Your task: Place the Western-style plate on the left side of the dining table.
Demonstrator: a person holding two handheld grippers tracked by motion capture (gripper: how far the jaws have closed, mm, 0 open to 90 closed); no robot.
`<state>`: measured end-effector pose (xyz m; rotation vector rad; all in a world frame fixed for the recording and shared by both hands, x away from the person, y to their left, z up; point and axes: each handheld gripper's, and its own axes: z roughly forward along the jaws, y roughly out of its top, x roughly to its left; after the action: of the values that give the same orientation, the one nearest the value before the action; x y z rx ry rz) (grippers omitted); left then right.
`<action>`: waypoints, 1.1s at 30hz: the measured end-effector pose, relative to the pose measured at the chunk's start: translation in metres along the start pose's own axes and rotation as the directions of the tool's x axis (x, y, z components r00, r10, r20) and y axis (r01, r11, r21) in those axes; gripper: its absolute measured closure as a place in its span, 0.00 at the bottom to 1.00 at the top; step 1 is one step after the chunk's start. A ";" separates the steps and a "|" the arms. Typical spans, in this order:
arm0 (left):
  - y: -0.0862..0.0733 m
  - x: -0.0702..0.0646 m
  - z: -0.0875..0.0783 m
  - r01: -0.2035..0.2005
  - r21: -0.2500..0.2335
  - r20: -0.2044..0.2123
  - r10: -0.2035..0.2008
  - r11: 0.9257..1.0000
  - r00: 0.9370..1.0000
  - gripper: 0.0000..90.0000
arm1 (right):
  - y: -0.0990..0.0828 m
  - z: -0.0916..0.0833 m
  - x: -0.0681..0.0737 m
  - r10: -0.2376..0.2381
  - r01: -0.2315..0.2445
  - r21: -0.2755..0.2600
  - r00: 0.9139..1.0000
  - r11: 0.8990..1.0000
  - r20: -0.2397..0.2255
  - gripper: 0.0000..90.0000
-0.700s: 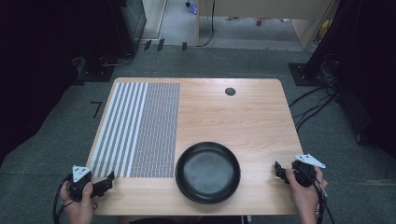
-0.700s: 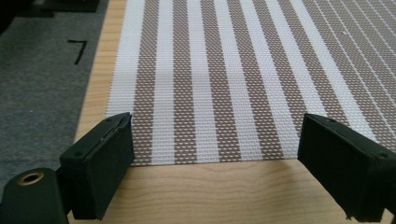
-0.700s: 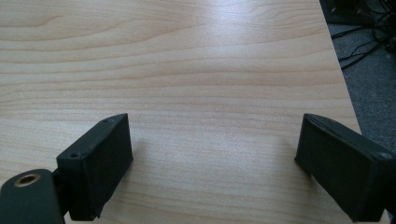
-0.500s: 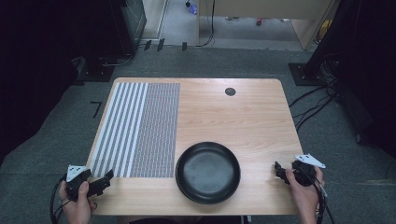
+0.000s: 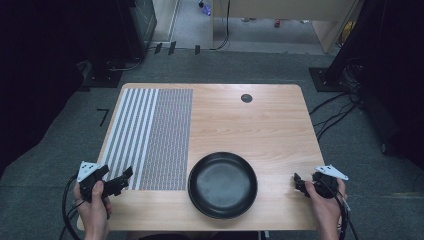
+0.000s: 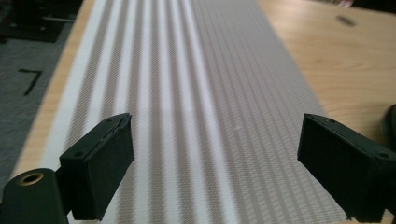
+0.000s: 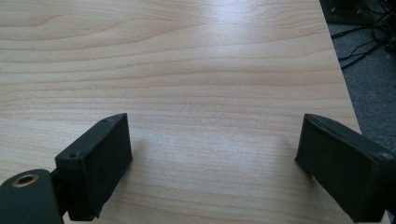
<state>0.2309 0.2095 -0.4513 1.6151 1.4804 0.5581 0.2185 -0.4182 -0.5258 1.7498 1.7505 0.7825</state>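
Observation:
A black round pan (image 5: 222,185) sits on the wooden table (image 5: 250,125) near its front edge, in the middle. My left gripper (image 5: 124,179) is held at the front left corner, over the near end of a striped grey and white mat (image 5: 150,135). Its jaws stand open with nothing between them and point toward the pan. In the left gripper view the open left gripper (image 6: 215,168) looks along the mat (image 6: 187,93), with the pan's rim (image 6: 390,122) at the right edge. My right gripper (image 5: 298,181) is at the front right, open and empty, right of the pan. The right gripper view shows the right gripper (image 7: 212,172) over bare wood (image 7: 196,70).
A small black round grommet (image 5: 246,98) is set in the tabletop near the far edge. Cables (image 5: 335,112) lie on the grey carpet to the right of the table. Dark furniture stands at both sides and behind.
My left gripper has moved a little away from the person, further over the mat's near corner. The right gripper and the pan have stayed where they were.

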 end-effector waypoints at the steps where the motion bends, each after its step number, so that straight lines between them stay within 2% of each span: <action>1: 0.005 -0.008 0.001 -0.006 -0.008 0.015 0.006 1.000 1.000 0.12 | 0.000 0.000 0.000 0.000 0.000 0.000 1.000 1.000 0.000 0.10; 4: 0.009 -0.020 0.002 -0.015 -0.021 0.041 0.016 1.000 0.999 0.12 | 0.000 0.000 0.000 0.000 0.000 0.000 1.000 1.000 0.000 0.10; 10: 0.008 -0.029 0.005 -0.022 -0.023 0.074 0.023 1.000 0.997 0.12 | 0.000 0.000 0.000 -0.001 0.001 -0.001 1.000 1.000 0.000 0.10; 18: -0.001 -0.044 0.018 -0.046 0.024 0.118 0.043 0.999 0.992 0.12 | 0.000 0.000 0.000 0.000 0.000 -0.001 1.000 1.000 0.000 0.10; 22: -0.001 -0.056 0.022 -0.078 0.034 0.141 0.072 0.996 0.987 0.12 | 0.000 0.000 0.000 0.000 0.000 0.000 1.000 1.000 0.000 0.10; 29: -0.005 -0.073 0.031 -0.107 0.052 0.177 0.096 0.993 0.980 0.12 | 0.001 0.000 0.000 0.002 -0.002 0.000 1.000 1.000 0.002 0.10; 33: -0.010 -0.085 0.037 -0.132 0.069 0.201 0.116 0.989 0.973 0.12 | 0.003 -0.001 0.002 0.024 -0.024 -0.011 1.000 1.000 0.014 0.15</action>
<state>0.2375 0.1171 -0.4609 1.7818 1.2772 0.3980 0.2199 -0.4161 -0.5225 1.7686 1.7161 0.7864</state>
